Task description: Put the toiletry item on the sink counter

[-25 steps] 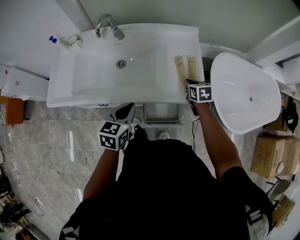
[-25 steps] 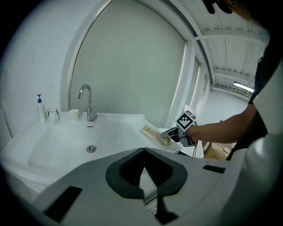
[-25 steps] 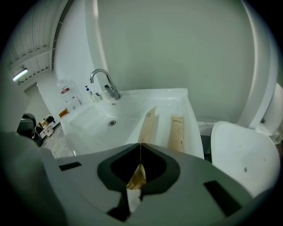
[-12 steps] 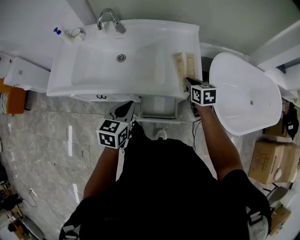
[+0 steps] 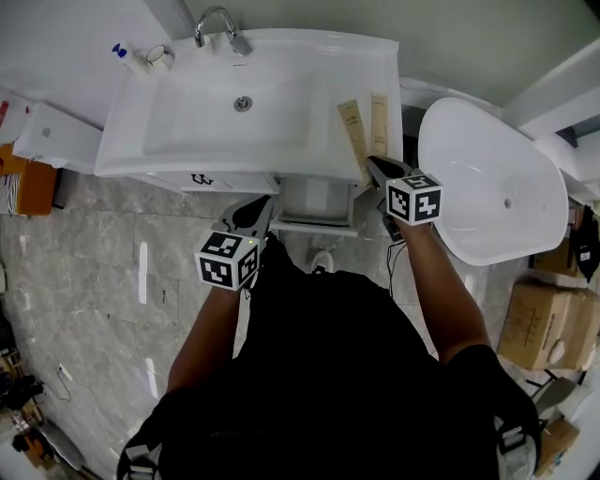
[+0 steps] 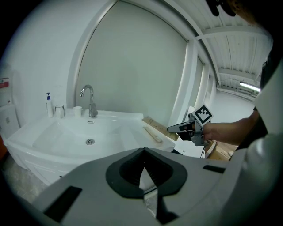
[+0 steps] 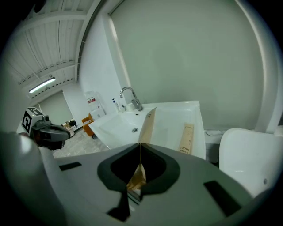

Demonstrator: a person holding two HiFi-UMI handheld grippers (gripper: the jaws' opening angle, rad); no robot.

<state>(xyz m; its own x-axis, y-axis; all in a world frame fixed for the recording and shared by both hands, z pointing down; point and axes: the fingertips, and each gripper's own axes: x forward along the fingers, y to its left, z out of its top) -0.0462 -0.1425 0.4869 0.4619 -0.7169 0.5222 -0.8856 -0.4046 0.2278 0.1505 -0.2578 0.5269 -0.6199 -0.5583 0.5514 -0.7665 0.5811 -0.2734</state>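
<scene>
**Holding a toothbrush packet over the sink counter**

**Head view.** The right gripper is at the front right corner of the white ceramic sink. A flat tan cardboard toothbrush packet runs from its tips, slanted across the right counter strip. A second tan packet lies flat just beside it, nearer the counter's right edge. The left gripper hangs in front of the sink, below its front rim and well apart from both packets. A chrome faucet stands at the back rim. A white oval tub is to the right.

**Left gripper view.** The left gripper has its jaws together with nothing between them. The right gripper shows beyond the sink's far corner.

**Right gripper view.** The right gripper has its jaws clamped on the first packet, which is seen edge-on and points toward the basin. The second packet rests on the counter to its right.
</scene>
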